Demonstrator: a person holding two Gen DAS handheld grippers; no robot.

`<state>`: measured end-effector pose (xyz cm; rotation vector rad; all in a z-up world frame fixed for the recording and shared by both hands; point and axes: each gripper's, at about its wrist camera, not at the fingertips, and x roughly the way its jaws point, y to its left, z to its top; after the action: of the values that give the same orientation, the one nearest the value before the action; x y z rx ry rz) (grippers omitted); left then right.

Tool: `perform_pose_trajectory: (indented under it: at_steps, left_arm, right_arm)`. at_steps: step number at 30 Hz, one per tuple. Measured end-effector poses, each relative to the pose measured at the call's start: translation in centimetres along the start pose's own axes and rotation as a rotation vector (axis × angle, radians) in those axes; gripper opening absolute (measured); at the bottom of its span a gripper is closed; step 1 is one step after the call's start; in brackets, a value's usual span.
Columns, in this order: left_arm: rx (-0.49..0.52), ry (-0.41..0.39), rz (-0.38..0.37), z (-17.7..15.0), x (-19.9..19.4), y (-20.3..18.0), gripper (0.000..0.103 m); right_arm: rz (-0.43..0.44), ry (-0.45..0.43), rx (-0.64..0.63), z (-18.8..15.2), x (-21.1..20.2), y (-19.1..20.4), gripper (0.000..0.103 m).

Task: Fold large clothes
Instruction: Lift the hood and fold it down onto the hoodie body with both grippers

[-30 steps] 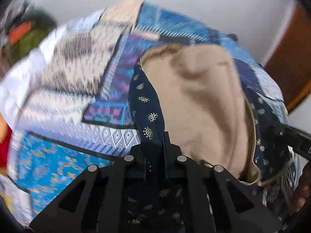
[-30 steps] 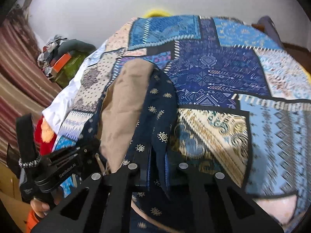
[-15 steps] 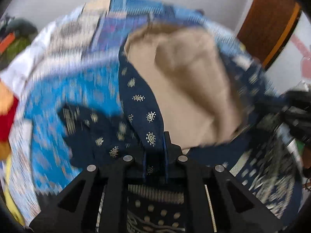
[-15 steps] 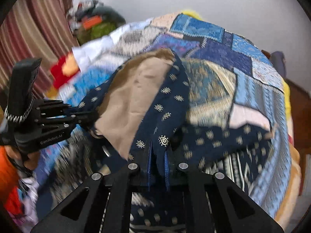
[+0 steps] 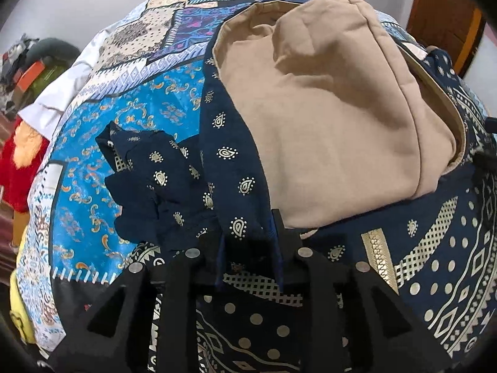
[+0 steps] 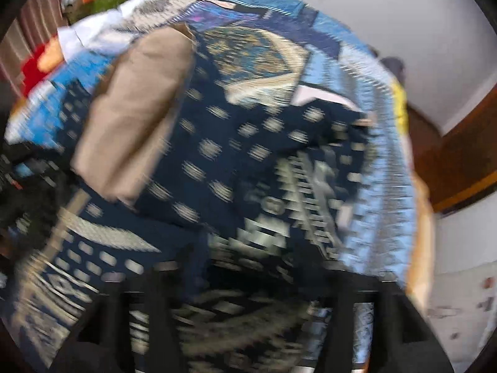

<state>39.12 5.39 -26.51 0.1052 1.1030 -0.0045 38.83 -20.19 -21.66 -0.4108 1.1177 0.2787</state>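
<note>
Left tongs (image 5: 248, 245): we read the jaws as opening, still narrow. A strip of the navy garment (image 5: 230, 161), the gold-teardrop print edge, runs down between the blue pads; we can't tell whether the pads still press on it.

Right tongs (image 6: 245, 283): jaws opening, standing wide apart. That view is heavily motion-blurred. Navy printed cloth fills the gap under and between the fingers, but nothing looks clamped.

The garment lies on the bed, spread over a blue patchwork bedspread (image 5: 102, 143). It has been turned back on itself, so its tan lining (image 5: 335, 108) faces up as a big rounded fold, far and right of the left tongs. A crumpled navy sleeve or corner (image 5: 155, 183) sits left of the gripped strip, on the bright blue patch. Near and right of the left tongs we see the garment's border panel (image 5: 435, 267) with gold dots, diamonds and check bands, lying flat.

Further out: white cloth (image 5: 56, 99) at the bedspread's left edge, something red (image 5: 15, 174) beyond it, a pile of clutter (image 5: 31, 65) far left against a pale wall. Brown wooden door (image 5: 447, 15) far right.
</note>
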Motion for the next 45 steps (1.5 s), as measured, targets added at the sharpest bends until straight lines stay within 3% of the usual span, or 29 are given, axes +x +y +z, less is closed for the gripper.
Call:
perform_pose_trajectory:
  at_steps: [2, 4, 5, 6, 9, 14, 20, 25, 26, 28, 29, 30, 31, 32, 33, 36, 41, 45]
  left_arm:
    - [-0.013, 0.001, -0.010, 0.1, -0.3, 0.3, 0.030]
    - [-0.022, 0.008, -0.025, 0.2, -0.8, 0.7, 0.035]
    - [-0.021, 0.016, -0.030, 0.5, -0.9, 1.1, 0.043]
    - [-0.017, 0.024, -0.023, 0.7, -1.2, 1.3, 0.058]
    - [-0.001, -0.003, -0.024, 1.8, -2.5, 2.4, 0.078]
    - [-0.048, -0.047, -0.048, 4.7, -3.6, 4.4, 0.084]
    - [-0.087, -0.062, -0.021, 9.4, -1.1, 5.7, 0.085]
    - [-0.105, 0.000, -0.049, 11.9, 3.9, 6.1, 0.085]
    - [-0.078, 0.009, -0.056, 12.2, 4.6, 5.7, 0.081]
    - [-0.023, -0.007, -0.044, 12.6, 5.5, 4.7, 0.072]
    - [-0.004, -0.010, -0.042, 12.7, 5.8, 4.2, 0.063]
    - [0.011, -0.013, -0.041, 12.9, 6.1, 3.8, 0.045]
    - [0.018, -0.012, -0.042, 13.0, 6.3, 3.5, 0.034]
    - [0.019, -0.010, -0.039, 13.0, 6.4, 3.2, 0.013]
    - [0.019, -0.014, -0.028, 13.1, 6.3, 3.0, 0.007]
    - [0.001, -0.084, -0.020, 13.0, 3.6, 3.0, 0.007]
    - [0.032, -0.215, -0.052, 11.5, -4.5, 2.7, 0.007]
    - [0.066, -0.264, -0.064, 9.0, -9.7, 2.0, 0.007]
  right_arm:
    - [-0.027, -0.016, -0.002, -1.2, -0.5, -1.0, 0.073]
    - [0.030, -0.013, 0.032, -1.6, -1.3, -2.2, 0.073]
    - [0.061, -0.018, 0.058, -1.7, -1.9, -3.0, 0.073]
    - [0.085, -0.029, 0.083, -1.5, -2.6, -3.6, 0.073]
    - [0.146, -0.065, 0.131, -0.1, -3.9, -4.5, 0.073]
    - [0.263, -0.127, 0.187, 4.4, -4.1, -4.2, 0.073]
    - [0.344, -0.154, 0.223, 11.3, -0.8, -2.4, 0.073]
    - [0.332, -0.075, 0.209, 15.6, 4.9, -0.6, 0.073]
    - [0.327, -0.050, 0.212, 15.9, 6.1, -0.5, 0.072]
    - [0.345, -0.007, 0.240, 16.2, 8.4, -0.4, 0.061]
    - [0.360, -0.001, 0.245, 16.2, 9.1, -0.2, 0.056]
    - [0.351, -0.015, 0.240, 16.2, 9.3, 0.0, 0.046]
    - [0.338, -0.044, 0.226, 16.2, 9.2, 0.3, 0.037]
    - [0.340, -0.062, 0.201, 16.2, 9.0, 0.7, 0.022]
    - [0.356, -0.064, 0.193, 16.2, 9.0, 0.9, 0.012]
    - [0.405, -0.116, 0.221, 15.5, 7.4, 1.0, 0.011]
    - [0.414, -0.243, 0.186, 13.2, 1.1, 0.5, 0.010]
    - [0.410, -0.295, 0.159, 10.4, -3.8, 0.1, 0.010]
